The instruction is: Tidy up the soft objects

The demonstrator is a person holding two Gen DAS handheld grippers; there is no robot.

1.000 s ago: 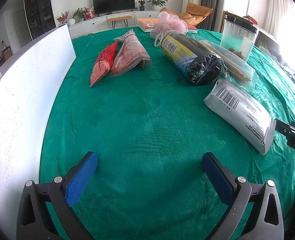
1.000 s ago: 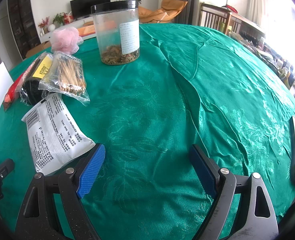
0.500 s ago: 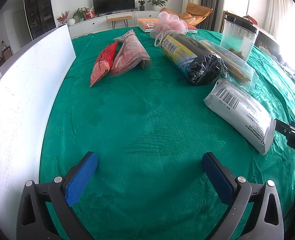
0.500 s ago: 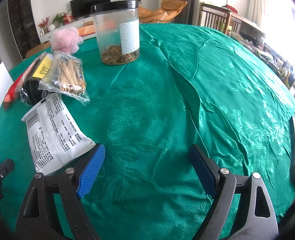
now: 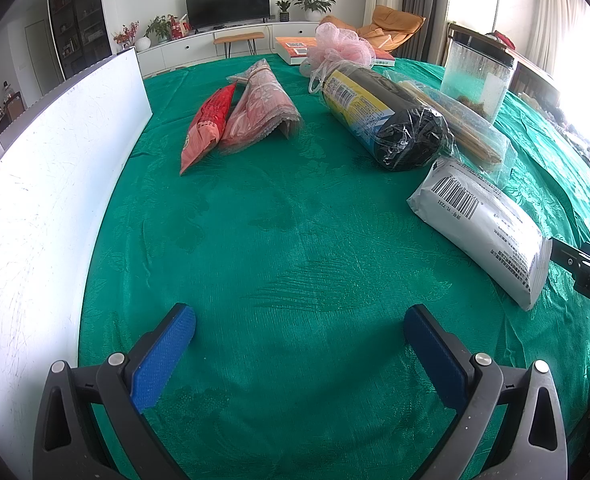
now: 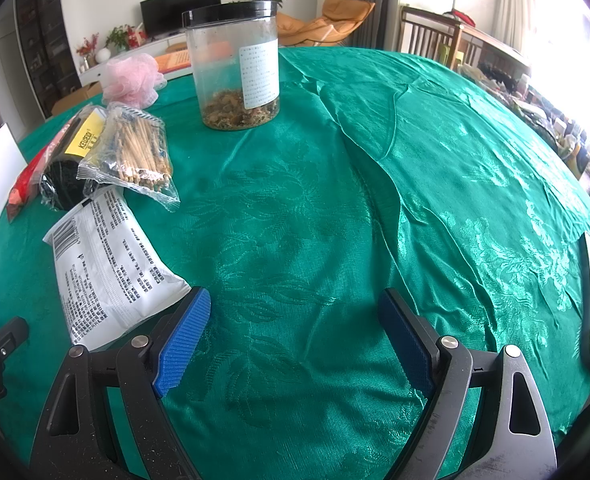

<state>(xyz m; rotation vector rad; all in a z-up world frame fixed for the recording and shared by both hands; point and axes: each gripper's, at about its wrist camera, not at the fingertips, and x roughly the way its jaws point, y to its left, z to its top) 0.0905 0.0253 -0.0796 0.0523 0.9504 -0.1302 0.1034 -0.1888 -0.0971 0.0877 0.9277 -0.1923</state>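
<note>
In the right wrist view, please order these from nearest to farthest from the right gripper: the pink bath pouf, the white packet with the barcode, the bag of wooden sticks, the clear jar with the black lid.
From the right gripper:
1. White packet with barcode, beside its left finger.
2. Bag of wooden sticks, farther left.
3. Clear jar with black lid, ahead, upright.
4. Pink bath pouf, far left, behind the bag.

A clear bag of wooden sticks [image 5: 461,126] lies partly hidden behind a black plastic-wrapped roll [image 5: 387,118]. Small print on the white packet [image 6: 107,264] is unreadable. A white board [image 5: 43,208] is cut off at the frame's left edge.
</note>
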